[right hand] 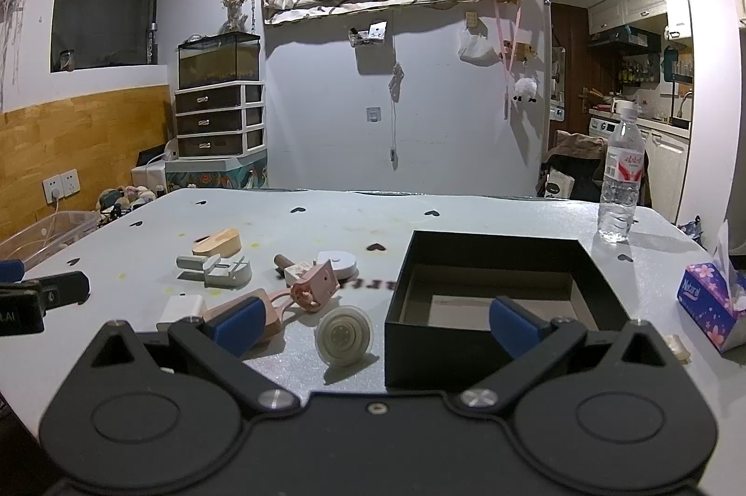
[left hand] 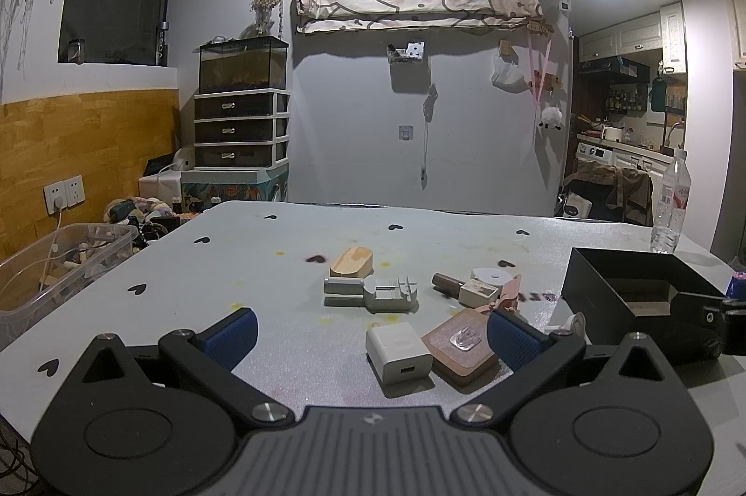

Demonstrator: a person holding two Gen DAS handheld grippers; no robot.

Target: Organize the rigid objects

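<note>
Taking the box (right hand: 494,258) on the table (right hand: 326,216) as landmark: the round disc (right hand: 344,335) stands just left of its near corner. Farther left lie the charger (left hand: 398,351) and square plaque (left hand: 459,344), touching. Behind those sits the wooden block (left hand: 352,263). The bottle (right hand: 622,179) stands behind the box's right corner, the tissue pack (right hand: 713,300) to its right.

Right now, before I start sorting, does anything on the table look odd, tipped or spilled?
The round translucent plastic disc is tipped up on its edge beside the open black box and might roll if nudged. The grey tabletop shows yellowish stains near the wooden block. Nothing looks broken. The box holds none of the items yet.
</note>
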